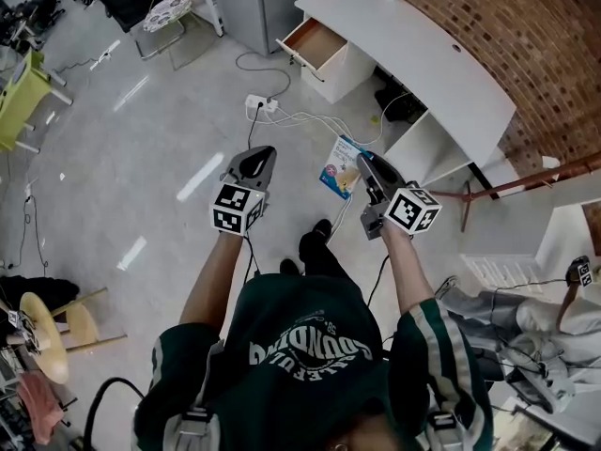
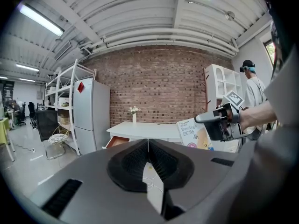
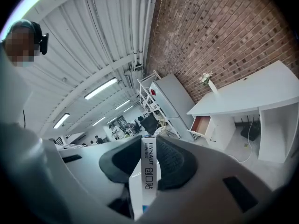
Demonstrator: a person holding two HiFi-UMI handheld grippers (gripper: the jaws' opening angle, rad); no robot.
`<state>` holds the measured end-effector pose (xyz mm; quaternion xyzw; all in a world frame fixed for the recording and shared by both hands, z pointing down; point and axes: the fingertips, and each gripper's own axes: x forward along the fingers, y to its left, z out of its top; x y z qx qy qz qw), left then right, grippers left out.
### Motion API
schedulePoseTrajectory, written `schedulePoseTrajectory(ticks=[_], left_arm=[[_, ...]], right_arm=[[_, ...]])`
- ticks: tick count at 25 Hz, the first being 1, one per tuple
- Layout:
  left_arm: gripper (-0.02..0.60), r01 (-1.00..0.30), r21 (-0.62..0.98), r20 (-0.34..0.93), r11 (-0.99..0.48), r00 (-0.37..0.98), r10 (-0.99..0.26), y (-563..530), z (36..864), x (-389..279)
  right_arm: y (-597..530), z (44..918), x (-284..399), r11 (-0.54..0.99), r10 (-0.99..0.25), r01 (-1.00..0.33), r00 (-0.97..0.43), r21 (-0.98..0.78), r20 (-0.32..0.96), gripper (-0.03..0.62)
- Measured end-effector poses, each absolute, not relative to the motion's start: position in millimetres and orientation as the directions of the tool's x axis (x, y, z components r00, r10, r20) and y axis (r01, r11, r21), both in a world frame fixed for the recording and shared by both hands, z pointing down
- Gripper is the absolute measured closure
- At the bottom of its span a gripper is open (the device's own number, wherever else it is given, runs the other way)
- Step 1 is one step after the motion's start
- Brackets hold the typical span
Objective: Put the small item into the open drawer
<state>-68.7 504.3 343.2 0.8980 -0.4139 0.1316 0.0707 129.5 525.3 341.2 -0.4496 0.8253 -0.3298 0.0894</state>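
Head view first: I'm standing on the grey floor [image 1: 141,158] with both tools held out ahead of me. My left gripper [image 1: 255,158] sits on the left. My right gripper [image 1: 364,165] is level with it, and a bandage box [image 1: 338,169] sticks out from its jaws. Well ahead of both, the white desk [image 1: 441,64] runs along the brick wall [image 1: 526,26], and the open drawer [image 1: 315,43] juts out at its left end, showing its wooden inside. A power strip [image 1: 261,104] with white cables lies on the floor between me and the desk.

Now the left gripper view: the left gripper [image 2: 148,141] has its two dark pads pressed together with nothing caught between them. Past them I see the desk [image 2: 140,126], the drawer [image 2: 117,141] and a small vase of flowers [image 2: 134,113] on top. Off to the right is my right gripper [image 2: 217,125], carrying the box [image 2: 190,133].

Right gripper view: the right gripper [image 3: 149,141] is pinching the bandage box [image 3: 148,171] edge-on, pads tight on both faces, the printed spine facing the camera. The desk [image 3: 252,92] and its open drawer [image 3: 202,124] are far off to the right, so the box is in my grip and well short of the drawer.
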Motion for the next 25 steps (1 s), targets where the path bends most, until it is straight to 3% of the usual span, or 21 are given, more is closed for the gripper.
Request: schedulePoseTrajectory(ticks=[13, 25], left_arm=[[0.561, -0.769, 0.023, 0.292, -0.639, 0.616, -0.731, 509, 347, -86], [0.561, -0.775, 0.047, 0.293, -0.631, 0.614, -0.733, 432, 354, -77]], right_arm=[[530, 346, 114, 0.367, -0.808, -0.679, -0.572, -0.636, 0.144, 0.487], [457, 353, 125, 0.355, -0.805, -0.680, -0.572, -0.641, 0.160, 0.487]])
